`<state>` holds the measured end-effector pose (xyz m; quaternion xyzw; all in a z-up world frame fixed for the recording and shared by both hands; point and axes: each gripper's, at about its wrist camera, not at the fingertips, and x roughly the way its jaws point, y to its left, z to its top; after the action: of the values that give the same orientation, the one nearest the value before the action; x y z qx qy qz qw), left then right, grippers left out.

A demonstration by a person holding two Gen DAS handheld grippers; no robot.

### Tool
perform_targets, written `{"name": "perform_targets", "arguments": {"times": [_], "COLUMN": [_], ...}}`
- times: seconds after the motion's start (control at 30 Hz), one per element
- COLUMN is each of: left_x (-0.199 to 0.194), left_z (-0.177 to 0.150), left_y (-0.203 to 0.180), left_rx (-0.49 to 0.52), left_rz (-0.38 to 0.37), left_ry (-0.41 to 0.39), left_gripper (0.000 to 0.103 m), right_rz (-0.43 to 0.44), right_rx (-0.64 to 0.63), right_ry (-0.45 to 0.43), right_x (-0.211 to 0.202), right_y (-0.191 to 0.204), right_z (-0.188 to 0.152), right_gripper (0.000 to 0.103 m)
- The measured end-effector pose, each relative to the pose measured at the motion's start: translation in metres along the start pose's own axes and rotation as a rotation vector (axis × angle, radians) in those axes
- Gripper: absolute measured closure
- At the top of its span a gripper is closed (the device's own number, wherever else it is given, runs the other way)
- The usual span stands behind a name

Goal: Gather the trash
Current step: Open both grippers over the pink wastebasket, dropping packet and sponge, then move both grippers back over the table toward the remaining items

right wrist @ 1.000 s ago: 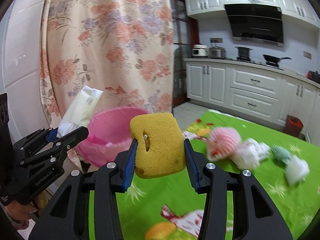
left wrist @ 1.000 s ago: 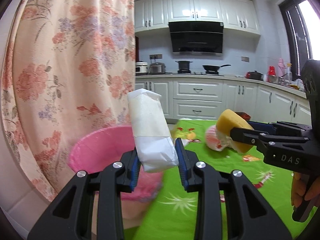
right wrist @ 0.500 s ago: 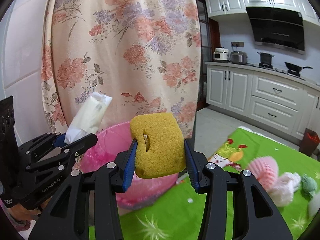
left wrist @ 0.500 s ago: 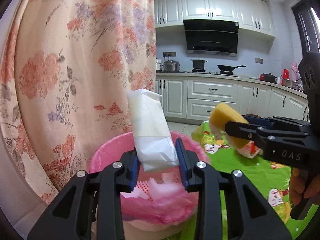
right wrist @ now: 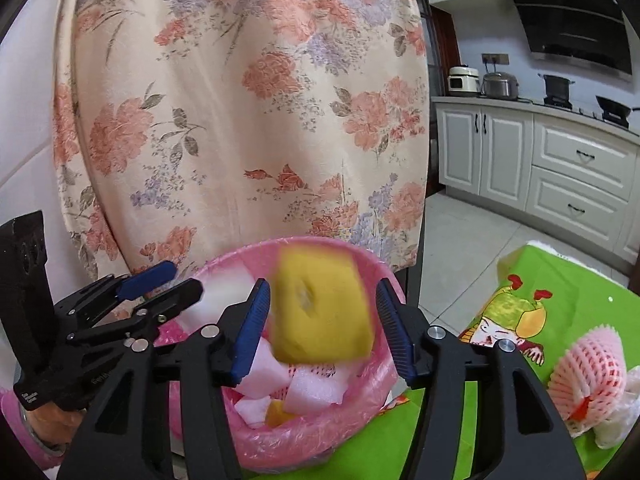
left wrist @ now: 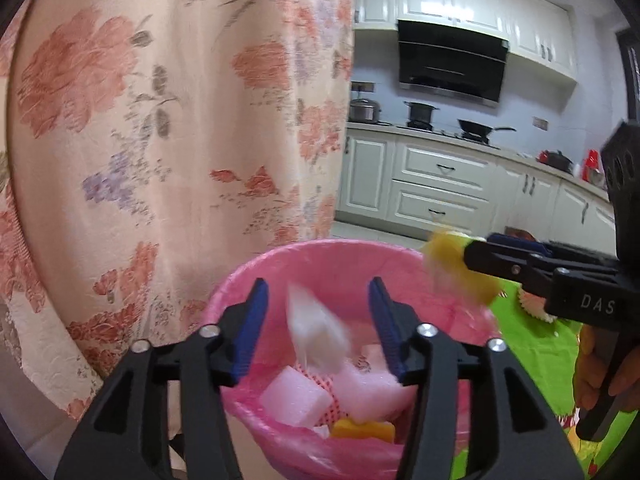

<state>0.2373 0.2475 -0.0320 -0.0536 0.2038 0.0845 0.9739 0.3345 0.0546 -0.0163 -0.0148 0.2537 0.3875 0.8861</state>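
Your left tongs (left wrist: 318,322) and right tongs (right wrist: 320,324) have just been opening and now stand spread. The white crinkly plastic packet (left wrist: 316,334) and the yellow porous sponge block (right wrist: 320,310), pinched a moment ago, hang blurred and loose between the blue ribbed pads, dropping toward the round bin lined with glossy pink film (left wrist: 280,264) at 6 o'clock. Soft white foam chunks (left wrist: 298,400) already lie inside. More litter waits on the green worktop (right wrist: 580,308) at 4 o'clock.

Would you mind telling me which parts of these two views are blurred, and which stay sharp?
Left wrist view: the white packet is smeared, as is the yellow sponge; the left gripper is sharp. Right wrist view: only the sponge is blurred; the curtain is crisp.
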Motion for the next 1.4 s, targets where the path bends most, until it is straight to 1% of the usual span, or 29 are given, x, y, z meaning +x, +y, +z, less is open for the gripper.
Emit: {"name": "perform_targets", "arguments": {"times": [0.07, 0.1, 0.2, 0.3, 0.37, 0.53, 0.6, 0.77, 0.9, 1.0, 1.1, 1.2, 1.4], "left_x": [-0.003, -0.006, -0.013, -0.025, -0.033, -0.049, -0.053, -0.06, -0.061, -0.064, -0.065, -0.063, -0.05], "left_z": [0.001, 0.0, -0.003, -0.005, -0.006, -0.006, -0.007, -0.012, -0.024, -0.037, -0.047, -0.057, -0.075], "left_y": [0.004, 0.006, 0.004, -0.002, -0.01, -0.035, -0.047, -0.088, -0.127, -0.164, -0.198, -0.229, -0.274], "left_rx": [-0.013, -0.015, -0.019, -0.029, -0.04, -0.033, -0.015, 0.039, 0.081, 0.128, 0.17, 0.201, 0.236], "left_rz": [0.01, 0.018, 0.032, 0.035, 0.034, 0.013, 0.007, -0.045, -0.111, -0.173, -0.231, -0.276, -0.343], "left_ry": [-0.008, -0.009, -0.005, -0.013, -0.024, -0.041, -0.044, -0.028, 0.004, 0.03, 0.053, 0.075, 0.136], "left_gripper": [0.04, 0.039, 0.035, 0.025, 0.014, 0.006, 0.005, 0.005, 0.005, 0.005, 0.005, 0.005, 0.005], "right_rz": [0.001, 0.0, -0.014, -0.028, -0.039, -0.094, -0.115, -0.192, -0.264, -0.327, -0.398, -0.455, -0.565], "right_rx": [0.011, 0.016, 0.015, 0.034, 0.045, 0.057, 0.07, 0.126, 0.168, 0.203, 0.259, 0.304, 0.387], "right_ry": [-0.003, -0.007, -0.014, -0.023, -0.029, -0.043, -0.045, -0.051, -0.048, -0.048, -0.046, -0.048, -0.062], "right_x": [-0.004, -0.007, -0.02, -0.036, -0.046, -0.078, -0.092, -0.133, -0.165, -0.19, -0.218, -0.237, -0.273], "right_y": [-0.003, -0.005, -0.008, -0.013, -0.017, -0.027, -0.034, -0.059, -0.08, -0.098, -0.122, -0.142, -0.181], "right_z": [-0.001, -0.002, -0.004, -0.009, -0.013, -0.026, -0.033, -0.055, -0.078, -0.097, -0.118, -0.133, -0.159], "right_gripper": [0.044, 0.042, 0.042, 0.042, 0.042, 0.036, 0.035, 0.029, 0.027, 0.027, 0.027, 0.027, 0.025]}}
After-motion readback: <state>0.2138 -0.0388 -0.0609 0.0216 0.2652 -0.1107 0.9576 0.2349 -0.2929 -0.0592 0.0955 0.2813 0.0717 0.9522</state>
